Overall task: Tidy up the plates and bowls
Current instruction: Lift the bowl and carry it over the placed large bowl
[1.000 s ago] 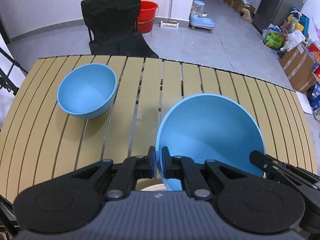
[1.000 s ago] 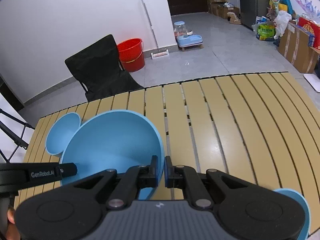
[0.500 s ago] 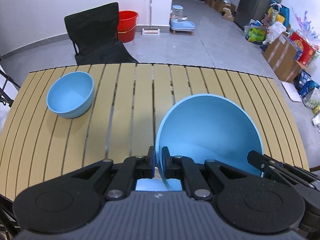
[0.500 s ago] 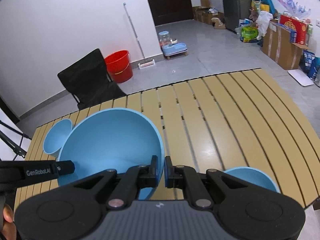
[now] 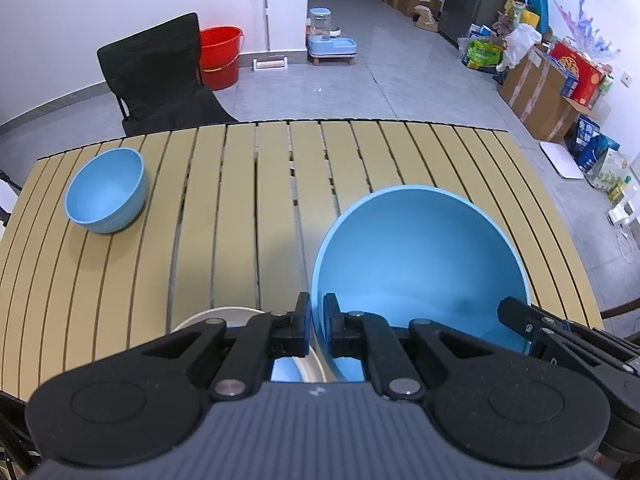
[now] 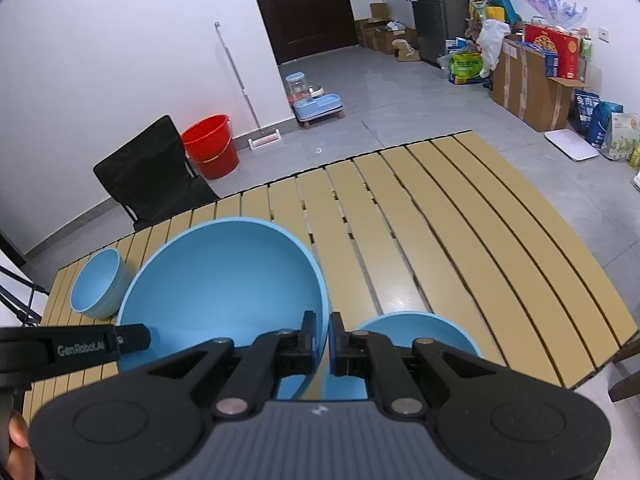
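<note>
At the far left of the slatted table point(image 5: 224, 216) we see a small blue bowl point(image 5: 105, 196) standing upright and alone, well apart from everything else. Nearer, at the table's front edge, a cream plate point(image 5: 200, 318) peeks out beneath the left gripper point(image 5: 316, 320), with something blue lying in it, too hidden to identify. We find the left gripper clamped on the near-left rim of the large blue bowl point(image 5: 420, 268), one pad inside the wall and one outside. The right gripper point(image 6: 320, 338) pinches the opposite rim of the same bowl, so both hands carry it, tilted and apparently clear of the tabletop. In the right wrist view, a second blue bowl point(image 6: 416, 328) stands just right of the carried one, near the table's front edge.

We judge the task to be midway: the large bowl is in transit, and no stack of bowls is visible. The small bowl at far left and the one on the right remain ungathered.
</note>
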